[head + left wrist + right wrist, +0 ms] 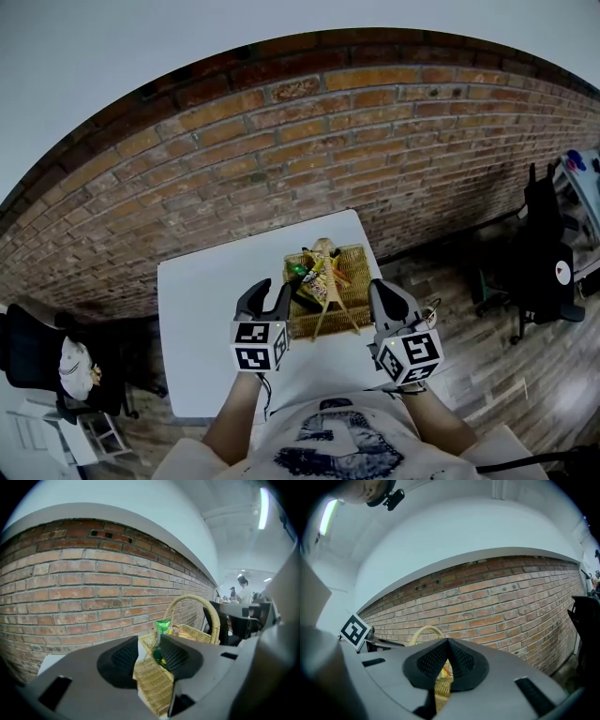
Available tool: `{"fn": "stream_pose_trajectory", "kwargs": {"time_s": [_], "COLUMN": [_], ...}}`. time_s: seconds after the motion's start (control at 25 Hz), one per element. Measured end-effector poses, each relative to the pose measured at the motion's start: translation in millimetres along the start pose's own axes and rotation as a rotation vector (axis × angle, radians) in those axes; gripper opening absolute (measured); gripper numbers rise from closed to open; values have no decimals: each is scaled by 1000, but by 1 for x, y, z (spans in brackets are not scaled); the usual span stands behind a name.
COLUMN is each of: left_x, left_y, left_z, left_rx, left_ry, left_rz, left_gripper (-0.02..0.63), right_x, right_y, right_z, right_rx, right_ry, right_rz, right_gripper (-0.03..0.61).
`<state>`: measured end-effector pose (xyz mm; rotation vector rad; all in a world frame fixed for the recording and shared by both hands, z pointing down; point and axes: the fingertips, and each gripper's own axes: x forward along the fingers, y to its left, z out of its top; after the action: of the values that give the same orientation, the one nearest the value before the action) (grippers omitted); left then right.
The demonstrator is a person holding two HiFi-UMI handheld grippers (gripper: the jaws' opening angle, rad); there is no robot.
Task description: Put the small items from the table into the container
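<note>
Easing back looks like the move now, so I'd steer the left gripper (pixel 149 639), jaws apart and empty, and the right gripper (pixel 446 641), tips closed on nothing, wide of the wicker basket (pixel 354 291) already holding the small items (pixel 314 272) on the white table (pixel 206 319) by the brick wall (pixel 281 141).

Left of the wicker basket (pixel 356 281) the desk (pixel 202 314) lies bare, open for passage; the basket's arched handle (pixel 192 596) spans its heaped top, and the brick wall (pixel 281 150) stands behind the far edge
</note>
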<state>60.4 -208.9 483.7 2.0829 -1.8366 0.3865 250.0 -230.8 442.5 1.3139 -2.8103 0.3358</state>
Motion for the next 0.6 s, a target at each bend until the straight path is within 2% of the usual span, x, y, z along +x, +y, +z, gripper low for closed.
{"fn": "stream_pose_trajectory", "kwargs": {"time_s": [0.4,0.6], "left_x": [-67,-96], "left_y": [72,107], "left_z": [-5,-16], "left_rx": [-24,-54], "left_ry": [-40,-51], "left_rz": [46,61], "left_gripper": [184,184], "right_x": [14,25], "right_y": [90,134], "right_z": [18,12], "right_rx": [-73,-75], "right_ry": [-59,-42], "right_rz": [12,38], "right_gripper": [20,20]}}
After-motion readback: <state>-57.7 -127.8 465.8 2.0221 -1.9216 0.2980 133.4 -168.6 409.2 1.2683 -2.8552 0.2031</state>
